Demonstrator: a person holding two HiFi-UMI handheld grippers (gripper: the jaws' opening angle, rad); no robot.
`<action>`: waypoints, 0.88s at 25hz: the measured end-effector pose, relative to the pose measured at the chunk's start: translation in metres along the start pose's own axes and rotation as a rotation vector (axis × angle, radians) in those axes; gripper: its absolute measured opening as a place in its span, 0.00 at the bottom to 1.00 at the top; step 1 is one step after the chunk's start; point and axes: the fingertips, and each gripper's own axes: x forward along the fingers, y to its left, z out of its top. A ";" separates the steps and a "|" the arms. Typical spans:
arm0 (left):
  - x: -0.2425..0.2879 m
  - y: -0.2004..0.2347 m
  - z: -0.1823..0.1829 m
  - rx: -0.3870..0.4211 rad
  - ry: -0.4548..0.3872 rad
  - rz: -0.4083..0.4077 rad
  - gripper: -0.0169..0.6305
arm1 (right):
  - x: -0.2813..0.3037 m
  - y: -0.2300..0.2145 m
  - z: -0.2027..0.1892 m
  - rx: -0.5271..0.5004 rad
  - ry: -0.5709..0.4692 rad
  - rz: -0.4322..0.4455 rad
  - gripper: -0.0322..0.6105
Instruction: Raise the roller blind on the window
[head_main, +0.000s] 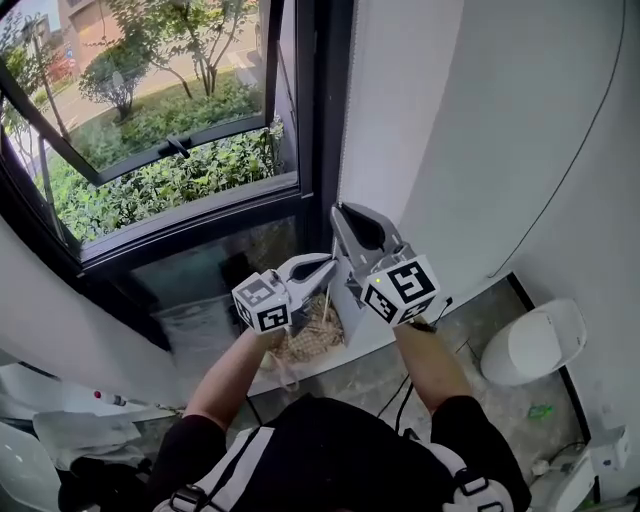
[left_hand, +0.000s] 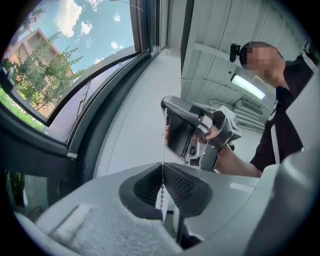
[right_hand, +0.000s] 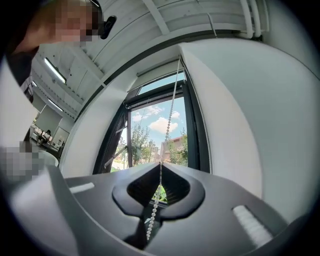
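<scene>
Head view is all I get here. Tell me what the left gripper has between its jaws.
Observer: The left gripper is shut on the blind's bead chain, which runs straight up out of its jaws.
Operator: Now check the right one.
Observer: The right gripper is shut on the same chain, above the left gripper.
</scene>
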 end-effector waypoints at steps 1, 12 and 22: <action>-0.002 0.001 -0.018 -0.005 0.042 0.010 0.04 | -0.008 0.003 -0.015 0.006 0.018 -0.004 0.07; -0.022 -0.005 -0.109 0.014 0.257 0.067 0.05 | -0.032 0.026 -0.106 0.024 0.225 0.051 0.07; -0.048 -0.007 -0.058 0.108 0.167 0.095 0.18 | -0.032 0.029 -0.098 0.025 0.167 -0.047 0.21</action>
